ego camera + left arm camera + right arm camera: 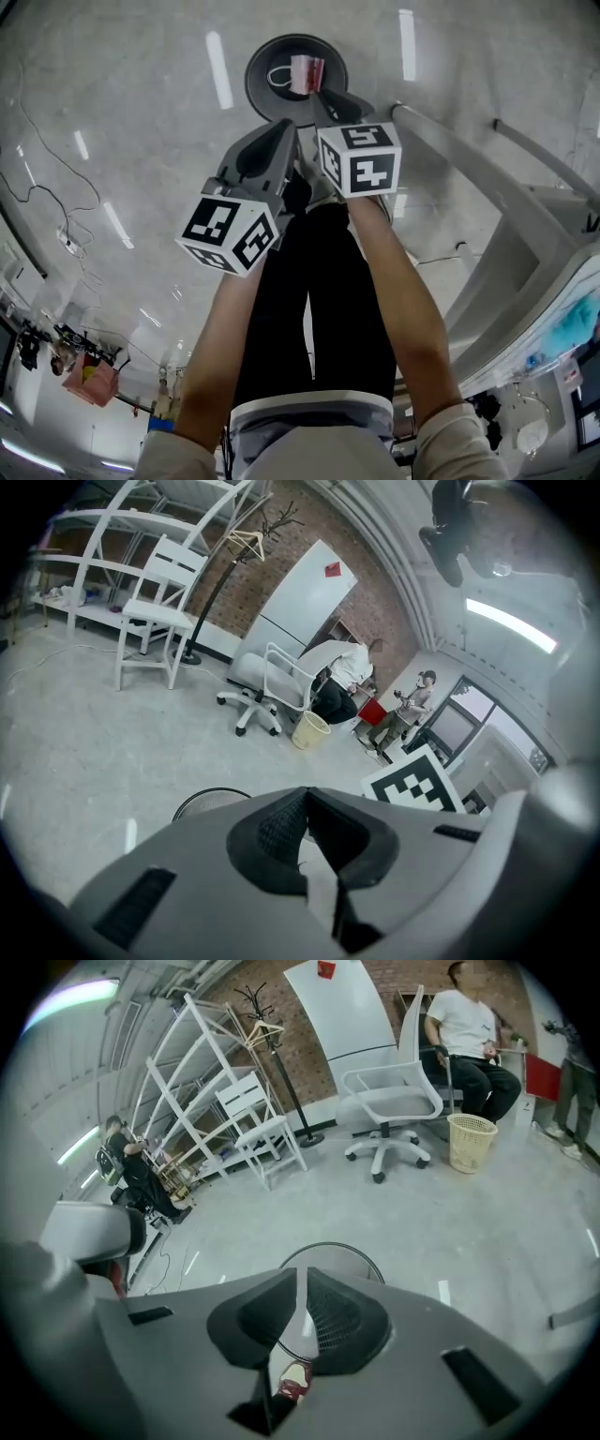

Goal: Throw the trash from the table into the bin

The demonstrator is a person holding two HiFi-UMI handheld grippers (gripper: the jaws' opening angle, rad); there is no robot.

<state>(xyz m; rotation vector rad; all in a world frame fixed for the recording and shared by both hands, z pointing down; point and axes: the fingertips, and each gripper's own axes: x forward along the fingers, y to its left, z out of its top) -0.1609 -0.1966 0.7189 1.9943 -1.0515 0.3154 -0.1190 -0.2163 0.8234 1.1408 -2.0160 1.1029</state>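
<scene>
A round, dark mesh bin (258, 70) is seen at 12 o'clock in the head view, standing on the floor. Inside it lies a white cup-like piece of trash with red print (306, 73), with a thin white loop (277, 77) beside it at its 9 o'clock.

Both tools are held above the bin. The left gripper (281, 127) is clenched on nothing. The right gripper (330, 98) has its jaws drawn almost together (only a thin slit is left) and nothing is held in them.

A pale grey concrete floor (141, 141) is shown all round. A white wooden chair (258, 1119), a white swivel chair (389, 1110) and a woven wastebasket (469, 1141) are seen before a brick wall at 12 to 2 o'clock in the right gripper view.
</scene>
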